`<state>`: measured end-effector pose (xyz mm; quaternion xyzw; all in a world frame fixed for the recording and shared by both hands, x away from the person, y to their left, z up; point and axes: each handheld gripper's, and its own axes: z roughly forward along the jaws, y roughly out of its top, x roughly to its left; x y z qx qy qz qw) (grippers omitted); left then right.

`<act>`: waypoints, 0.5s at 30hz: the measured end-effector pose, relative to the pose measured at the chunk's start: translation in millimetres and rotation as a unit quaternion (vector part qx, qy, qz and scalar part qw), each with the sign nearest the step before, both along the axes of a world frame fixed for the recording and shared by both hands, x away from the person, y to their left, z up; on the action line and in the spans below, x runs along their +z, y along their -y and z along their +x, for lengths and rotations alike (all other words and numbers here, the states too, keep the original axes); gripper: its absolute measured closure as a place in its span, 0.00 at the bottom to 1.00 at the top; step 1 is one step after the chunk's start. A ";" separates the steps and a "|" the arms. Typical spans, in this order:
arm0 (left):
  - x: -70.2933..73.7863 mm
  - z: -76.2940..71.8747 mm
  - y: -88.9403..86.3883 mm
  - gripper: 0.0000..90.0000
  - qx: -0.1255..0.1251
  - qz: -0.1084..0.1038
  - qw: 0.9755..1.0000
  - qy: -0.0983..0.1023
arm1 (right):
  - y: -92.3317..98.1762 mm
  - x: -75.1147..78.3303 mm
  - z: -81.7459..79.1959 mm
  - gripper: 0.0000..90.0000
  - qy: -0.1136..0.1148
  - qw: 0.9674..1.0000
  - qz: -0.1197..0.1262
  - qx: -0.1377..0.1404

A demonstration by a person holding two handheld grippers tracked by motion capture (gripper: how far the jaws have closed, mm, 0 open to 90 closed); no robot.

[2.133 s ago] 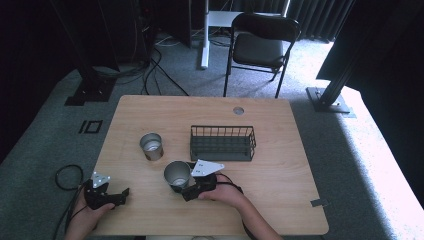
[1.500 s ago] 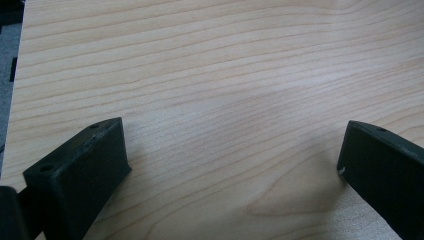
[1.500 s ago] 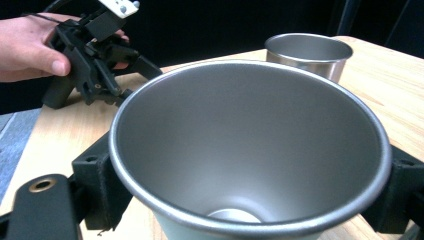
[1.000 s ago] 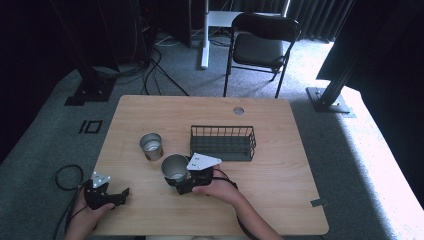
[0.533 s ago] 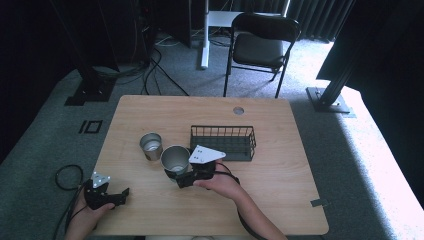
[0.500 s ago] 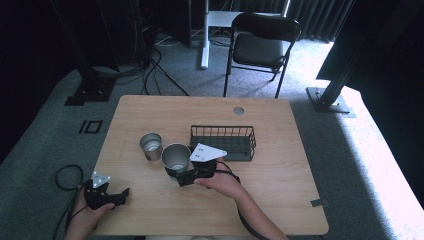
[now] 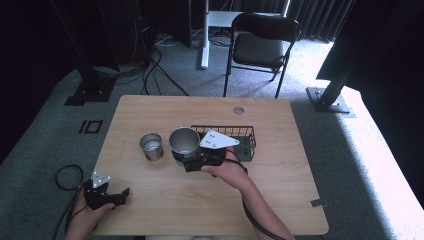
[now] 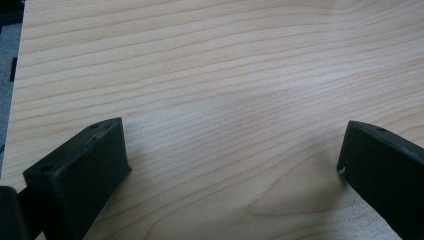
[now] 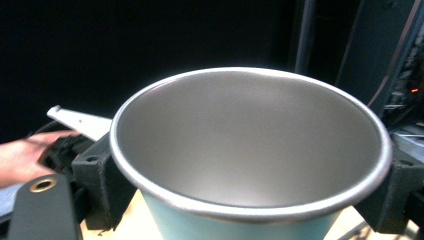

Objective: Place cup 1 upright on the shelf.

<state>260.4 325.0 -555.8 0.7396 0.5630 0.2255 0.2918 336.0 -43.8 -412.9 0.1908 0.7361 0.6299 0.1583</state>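
Observation:
My right gripper (image 7: 189, 161) is shut on a steel cup with a pale teal outside (image 7: 184, 142), held lifted above the middle of the wooden table (image 7: 280, 165). In the right gripper view the cup (image 9: 250, 150) sits between the two black jaws with its open mouth tilted toward the camera. A second, smaller steel cup (image 7: 151, 146) stands upright on the table just left of the held one. My left gripper (image 7: 119, 196) rests open at the table's front left corner; its fingers (image 8: 80, 170) are spread wide over bare wood.
A black wire basket (image 7: 235, 141) stands on the table right behind the right gripper. A round cable hole (image 7: 238, 110) lies near the far edge. A black folding chair (image 7: 260, 47) stands beyond the table. Cables run over the grey floor on the left.
The right gripper has lifted the teal cup and carried it away from the front, toward the basket and the smaller cup. The left gripper has stayed where it was.

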 end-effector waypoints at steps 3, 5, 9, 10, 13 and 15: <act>-0.1 0.0 0.1 0.00 0.000 0.000 1.000 0.001 | 4.5 5.9 3.3 0.14 0.002 1.000 0.004 -0.014; -0.1 0.0 0.0 0.00 0.000 0.000 1.000 0.001 | 6.7 8.1 5.2 0.14 0.004 1.000 0.006 -0.022; -0.1 0.0 0.0 0.00 0.000 0.000 1.000 0.001 | 13.5 13.2 10.5 0.14 0.007 0.999 0.008 -0.044; -0.2 0.0 0.1 0.00 0.000 0.000 1.000 0.001 | 15.5 14.3 11.8 0.14 0.007 0.999 0.010 -0.050; -0.2 0.0 0.1 0.00 0.000 0.000 1.000 0.001 | 22.1 17.5 16.1 0.14 0.012 0.996 0.008 -0.084; -0.2 0.0 0.1 0.00 0.000 0.000 1.000 0.001 | 25.8 18.4 19.1 0.14 0.016 0.995 0.002 -0.102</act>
